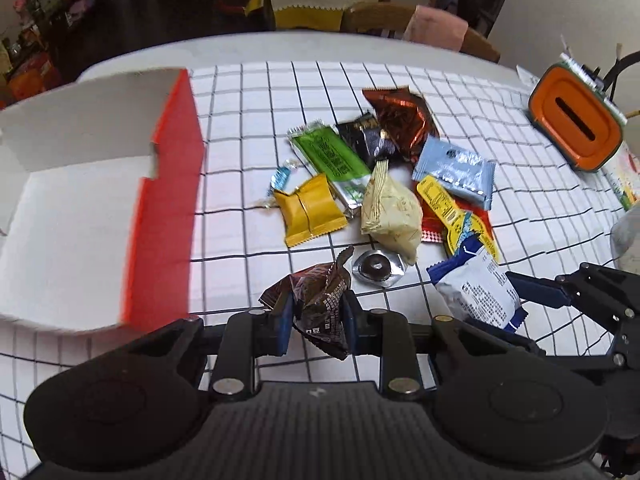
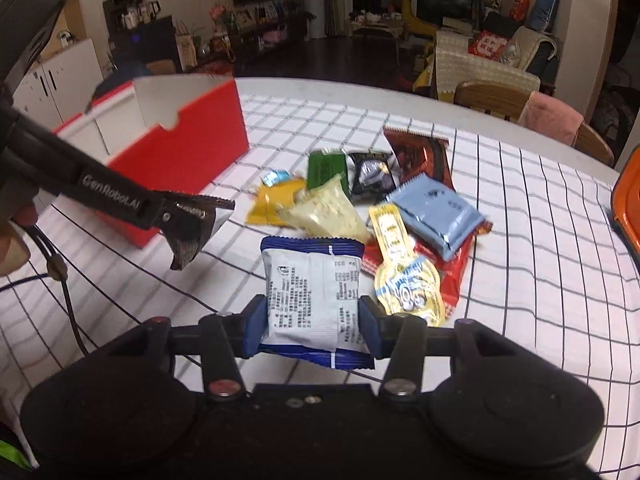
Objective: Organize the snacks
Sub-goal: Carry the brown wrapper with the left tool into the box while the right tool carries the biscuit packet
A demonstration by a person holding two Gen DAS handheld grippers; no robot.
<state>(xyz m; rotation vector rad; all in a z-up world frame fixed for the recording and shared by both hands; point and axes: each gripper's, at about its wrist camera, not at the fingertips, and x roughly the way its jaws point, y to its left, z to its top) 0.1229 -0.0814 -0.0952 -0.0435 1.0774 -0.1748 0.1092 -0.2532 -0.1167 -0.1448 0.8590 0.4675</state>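
- The table carries a white cloth with a dark grid; its bare white edge curves across the upper part of both views, with wooden chairs and a dim living room beyond.
- A red box with a white inside stands open at the left of the left wrist view, its floor bare.
- The snack pile lies in the middle of the cloth, right of the box: green, yellow, cream, pale blue, copper and black packets touching or overlapping.
- An orange-lidded container sits at the right edge of the table.
- Between box and pile there is a strip of uncovered cloth; the near cloth is also free.
- The left hand-held gripper has its blue pads narrowly set, pinching a crumpled brown wrapper low in the centre, clear of the cloth.
- The right hand-held gripper clamps a blue-and-white packet between its pads, at lower centre of its view, in front of the pile.
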